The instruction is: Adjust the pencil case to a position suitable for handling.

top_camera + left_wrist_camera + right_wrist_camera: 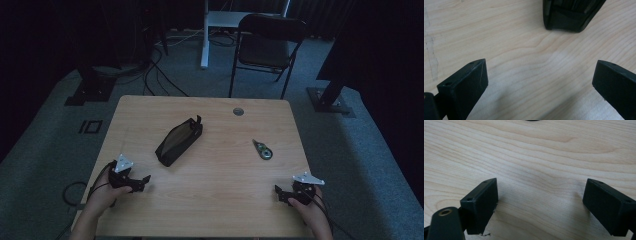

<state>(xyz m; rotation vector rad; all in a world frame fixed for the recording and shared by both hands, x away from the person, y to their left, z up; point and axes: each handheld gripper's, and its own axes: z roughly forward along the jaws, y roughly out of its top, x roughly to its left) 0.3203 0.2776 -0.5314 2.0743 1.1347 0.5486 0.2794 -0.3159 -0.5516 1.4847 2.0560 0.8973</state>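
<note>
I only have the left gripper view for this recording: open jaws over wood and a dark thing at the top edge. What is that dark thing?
Observer: A dark zippered pouch, lying diagonally near the middle of the table.
Operator: Anything else on the table?
Observer: A small greenish tool with a round end, right of the pouch and apart from it.
Operator: Where is the other claw?
Observer: The right claw sits near the table's right front corner, jaws open, holding nothing.
</note>
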